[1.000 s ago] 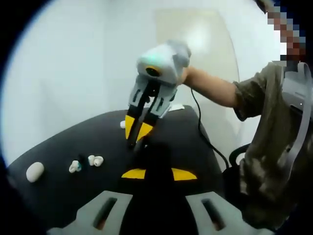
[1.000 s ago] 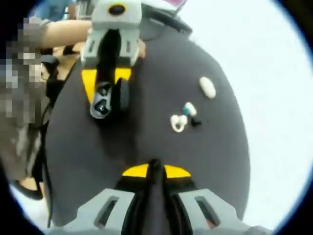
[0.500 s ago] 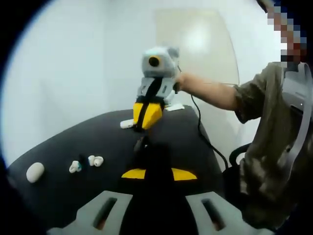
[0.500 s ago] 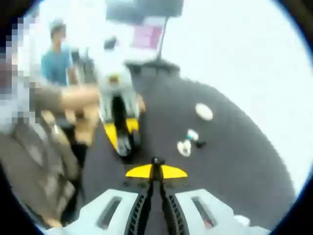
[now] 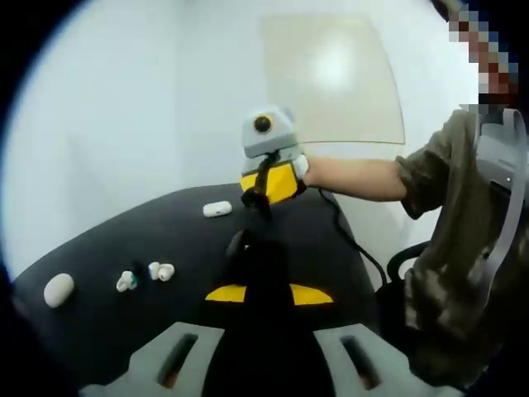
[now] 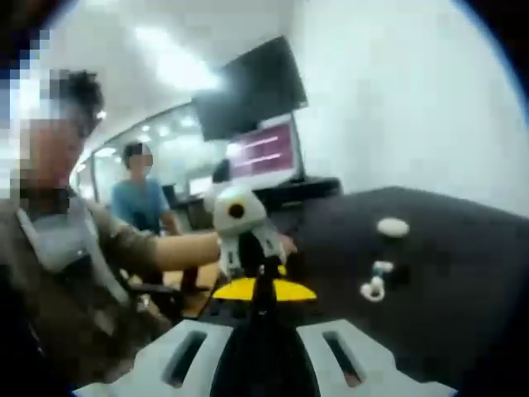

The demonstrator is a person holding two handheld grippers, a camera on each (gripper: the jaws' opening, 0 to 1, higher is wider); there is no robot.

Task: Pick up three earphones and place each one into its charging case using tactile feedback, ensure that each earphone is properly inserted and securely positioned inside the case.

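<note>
My left gripper [image 5: 269,294] is shut on a black charging case [image 5: 241,250], which stands up between its yellow tips. Beyond it, my right gripper [image 5: 264,201] hangs above the far end of the dark table [image 5: 107,248], shut, with nothing visible in it. Two white earphones [image 5: 161,270] lie at the left, with a teal-and-white one [image 5: 126,281] beside them. In the right gripper view my right gripper [image 6: 261,289] is shut, and the left gripper [image 6: 245,245] faces it from just beyond. White earphones [image 6: 374,287] lie on the table to the right.
A white oval case [image 5: 58,289] lies at the table's left end, and another white case [image 5: 217,208] near the far edge. The person's arm [image 5: 364,178] and a cable [image 5: 343,227] cross at the right. A second person [image 6: 139,198] and a monitor [image 6: 252,87] are behind.
My right gripper has drawn back from the black case to the table's far end. Its view has tilted up from the tabletop to the room. The left gripper has kept still.
</note>
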